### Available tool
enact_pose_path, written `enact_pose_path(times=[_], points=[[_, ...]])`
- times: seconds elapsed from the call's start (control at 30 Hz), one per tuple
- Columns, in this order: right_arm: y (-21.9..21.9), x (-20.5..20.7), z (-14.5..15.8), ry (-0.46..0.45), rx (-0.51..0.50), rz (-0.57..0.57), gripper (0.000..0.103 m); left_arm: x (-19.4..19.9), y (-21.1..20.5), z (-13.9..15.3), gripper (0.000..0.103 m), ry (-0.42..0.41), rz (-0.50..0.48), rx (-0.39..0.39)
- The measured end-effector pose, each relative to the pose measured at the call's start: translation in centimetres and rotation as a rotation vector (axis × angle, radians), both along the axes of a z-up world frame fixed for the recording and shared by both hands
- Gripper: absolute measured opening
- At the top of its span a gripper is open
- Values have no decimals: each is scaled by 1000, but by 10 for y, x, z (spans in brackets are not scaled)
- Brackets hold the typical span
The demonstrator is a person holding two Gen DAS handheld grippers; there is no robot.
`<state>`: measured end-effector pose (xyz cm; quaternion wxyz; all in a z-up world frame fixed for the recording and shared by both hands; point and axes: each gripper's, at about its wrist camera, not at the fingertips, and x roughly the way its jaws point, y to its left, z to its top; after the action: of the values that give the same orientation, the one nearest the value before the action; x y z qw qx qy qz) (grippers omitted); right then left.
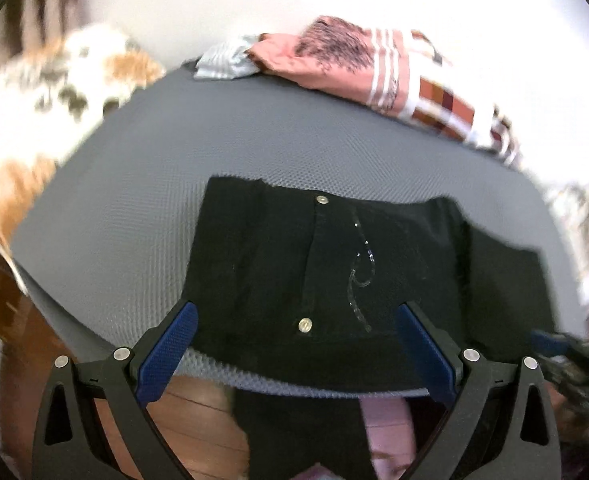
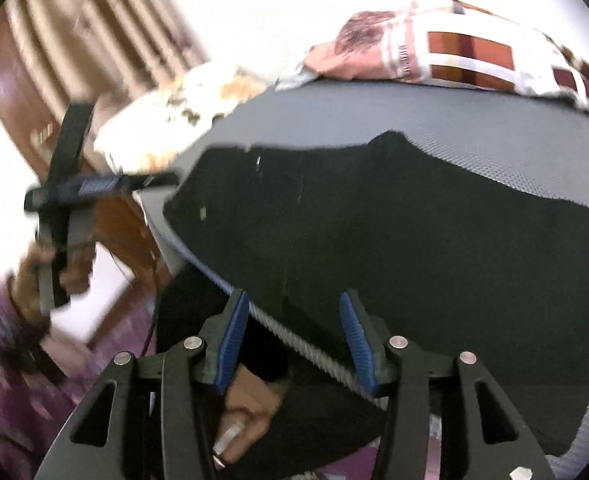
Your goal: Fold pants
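Left wrist view: left gripper [image 1: 294, 320] gapes wide, empty, over black pants [image 1: 334, 272] on the grey mat [image 1: 134, 200]; their near edge hangs out of sight.

Right wrist view: right gripper [image 2: 294, 312] is open too, pants blurred.

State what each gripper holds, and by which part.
Nothing. The left gripper and right gripper are open near the front edge of the black pants.

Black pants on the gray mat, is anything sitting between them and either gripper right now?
Nothing visible blocks either. The black pants lie flat on the gray mat, directly ahead of the open left gripper and open right gripper. The patterned pillow sits at the mat's far edge.
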<state>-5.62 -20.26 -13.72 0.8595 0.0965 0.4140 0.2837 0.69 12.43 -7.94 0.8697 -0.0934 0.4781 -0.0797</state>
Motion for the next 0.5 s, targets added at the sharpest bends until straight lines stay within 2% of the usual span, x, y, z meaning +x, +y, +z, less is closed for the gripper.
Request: enact_pose_path(times=[0.13, 0.27, 0.4, 0.5], points=[[3, 14, -14, 62, 78, -33, 47, -5, 54, -22, 99, 98, 53, -207], [8, 16, -26, 101, 63, -29, 48, 0, 94, -49, 99, 175, 117, -358], [8, 17, -30, 113, 59, -43, 55, 5, 101, -65, 99, 217, 87, -518], [7, 19, -33, 127, 74, -57, 57, 10, 95, -79, 99, 261, 56, -573]])
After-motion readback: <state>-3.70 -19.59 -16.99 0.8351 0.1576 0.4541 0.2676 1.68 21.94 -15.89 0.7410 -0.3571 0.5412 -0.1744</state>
